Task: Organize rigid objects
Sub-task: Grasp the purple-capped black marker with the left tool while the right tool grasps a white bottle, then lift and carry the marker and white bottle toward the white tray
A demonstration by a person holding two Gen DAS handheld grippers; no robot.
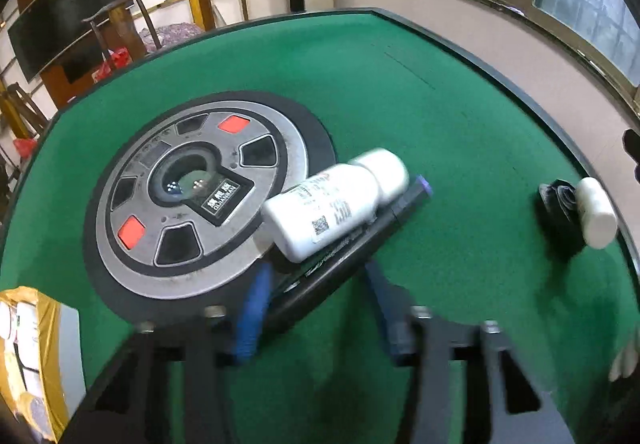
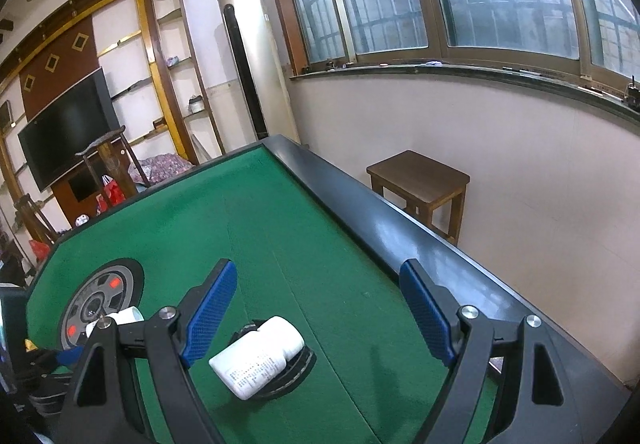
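1. Writing "QIJIANBAN" stands on the round centre panel (image 1: 192, 200) of the green table (image 1: 400, 92).
2. Two white bottles lie flat: one bottle (image 1: 336, 204) points cap up-right upon a dark pen (image 1: 360, 244), the other bottle (image 2: 258, 358) upon a black pad (image 2: 298, 368).
3. Left gripper (image 1: 316, 308) has narrow jaws around the pen; whether they press I cannot tell. Right gripper (image 2: 316, 312) stands wide, empty.

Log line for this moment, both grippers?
left gripper: straddling black marker beside white bottle, grip unclear | right gripper: open, empty, over second white bottle on dark disc
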